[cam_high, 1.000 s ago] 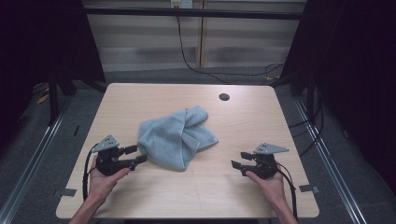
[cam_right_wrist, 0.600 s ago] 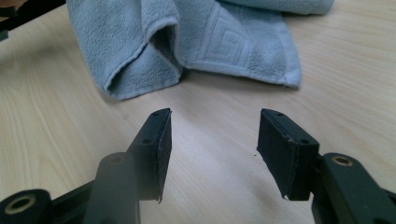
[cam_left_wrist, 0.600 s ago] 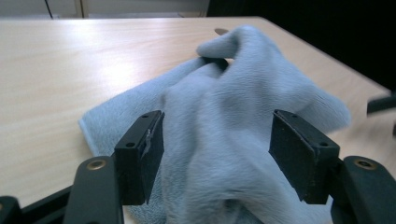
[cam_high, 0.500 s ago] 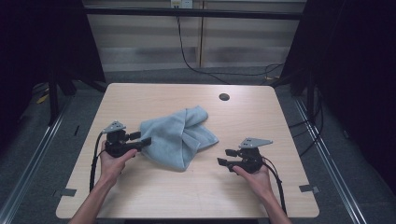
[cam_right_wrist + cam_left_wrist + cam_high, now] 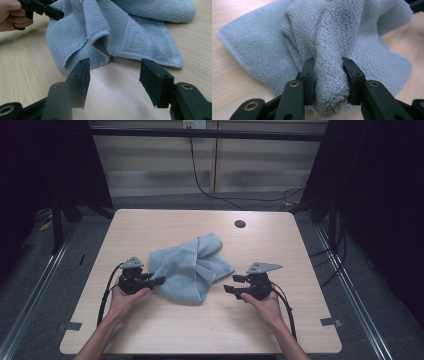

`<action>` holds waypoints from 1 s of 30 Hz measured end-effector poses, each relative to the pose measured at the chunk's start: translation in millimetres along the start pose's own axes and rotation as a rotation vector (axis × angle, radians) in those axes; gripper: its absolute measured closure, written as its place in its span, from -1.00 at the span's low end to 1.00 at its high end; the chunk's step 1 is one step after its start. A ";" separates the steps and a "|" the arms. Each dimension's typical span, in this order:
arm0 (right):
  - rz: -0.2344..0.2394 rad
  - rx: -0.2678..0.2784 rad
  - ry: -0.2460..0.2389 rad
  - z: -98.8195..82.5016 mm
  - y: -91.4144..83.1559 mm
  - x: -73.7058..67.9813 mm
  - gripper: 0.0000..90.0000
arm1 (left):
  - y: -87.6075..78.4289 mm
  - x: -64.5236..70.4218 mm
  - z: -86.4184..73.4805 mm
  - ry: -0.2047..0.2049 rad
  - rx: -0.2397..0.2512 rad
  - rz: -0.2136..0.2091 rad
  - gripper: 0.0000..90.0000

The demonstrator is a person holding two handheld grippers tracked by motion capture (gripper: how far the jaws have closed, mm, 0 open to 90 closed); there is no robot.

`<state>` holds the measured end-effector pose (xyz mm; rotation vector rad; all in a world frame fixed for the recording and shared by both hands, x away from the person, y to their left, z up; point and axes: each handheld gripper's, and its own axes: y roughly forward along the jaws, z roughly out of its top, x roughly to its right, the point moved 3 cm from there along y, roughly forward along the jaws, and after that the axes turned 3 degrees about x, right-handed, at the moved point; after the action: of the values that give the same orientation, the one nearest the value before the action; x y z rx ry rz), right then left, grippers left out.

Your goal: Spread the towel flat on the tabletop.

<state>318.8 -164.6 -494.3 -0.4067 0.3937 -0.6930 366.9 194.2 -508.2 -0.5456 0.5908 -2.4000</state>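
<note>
On the table we find a crumpled grey-blue towel lying near the middle. Our left gripper has just been closing its jaws, and they now pinch a thick fold at the towel's left edge. Our right gripper sits just beside the towel's right edge, jaws spread with only bare wood between them.

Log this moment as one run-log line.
left tongs: just closed on towel fold | right tongs: open, short of towel | table: towel crumpled
</note>
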 end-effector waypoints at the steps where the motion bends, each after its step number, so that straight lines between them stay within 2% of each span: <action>1: -0.001 0.001 -0.001 0.2 0.4 -0.5 -0.08 | 1.3 3.1 -0.5 0.002 0.000 -0.008 0.46; 5: -0.006 0.012 0.007 1.9 -3.4 0.9 -0.06 | 2.2 13.0 -3.5 0.026 -0.017 -0.036 0.46; 9: -0.010 0.029 0.017 4.2 -9.6 3.7 -0.07 | -2.7 21.1 -10.1 0.016 -0.030 -0.068 0.46; 14: 0.004 0.022 0.025 10.9 -5.1 2.8 -0.21 | -14.1 29.6 -19.0 0.042 -0.048 -0.093 0.46; 18: 0.052 0.039 0.034 23.2 10.1 -2.6 -0.29 | -20.7 34.1 -23.6 0.067 -0.050 -0.107 0.44; 22: 0.107 0.021 0.027 26.6 34.7 -12.2 -0.35 | -20.6 34.1 -23.6 0.067 -0.046 -0.105 0.42; 25: 0.102 -0.036 -0.003 19.9 53.5 -16.5 -0.41 | -20.3 33.8 -23.6 0.071 -0.044 -0.102 0.40; 28: 0.101 -0.071 -0.001 8.6 66.0 -13.9 -0.43 | -19.3 32.4 -24.0 0.047 -0.037 -0.106 0.35; 30: 0.107 -0.073 0.012 6.2 68.2 -12.7 -0.43 | -19.4 32.0 -23.8 0.049 -0.036 -0.102 0.31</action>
<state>348.9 -107.0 -519.3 -0.4476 0.4505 -0.5784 322.5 194.4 -509.9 -0.5460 0.6421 -2.5095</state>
